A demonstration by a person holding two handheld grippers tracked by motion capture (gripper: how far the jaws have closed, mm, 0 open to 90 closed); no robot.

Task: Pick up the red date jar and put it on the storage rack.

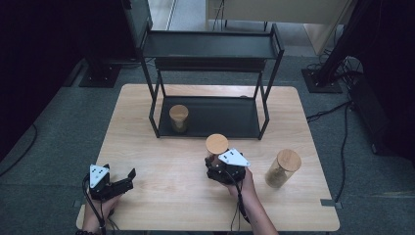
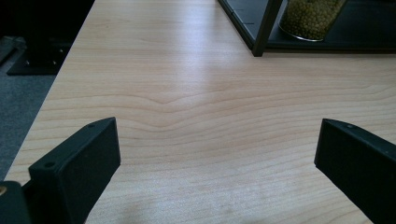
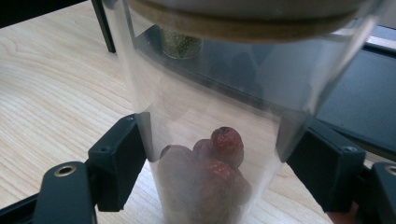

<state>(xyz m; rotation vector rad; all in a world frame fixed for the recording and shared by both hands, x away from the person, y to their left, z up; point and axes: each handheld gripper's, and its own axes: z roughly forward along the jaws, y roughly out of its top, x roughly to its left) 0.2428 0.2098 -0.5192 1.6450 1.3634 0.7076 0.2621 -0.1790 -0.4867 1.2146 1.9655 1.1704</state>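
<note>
Gripping the date jar (image 3: 210, 140) at centre frame in the high view, your right gripper (image 1: 219, 165) has both jaws against its glass, while your left gripper (image 1: 128, 177) rests wide open, lower left, over bare table (image 2: 196, 116).

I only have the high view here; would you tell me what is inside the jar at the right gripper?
Observer: The jar between the right gripper jaws holds reddish dried fruits at its bottom.
Operator: Are the jaws on the glass?
Observer: Yes, both jaws press its sides.
Operator: And the jar on the rack?
Observer: The rack jar holds small greenish grains; the left gripper is open over bare table.
</note>
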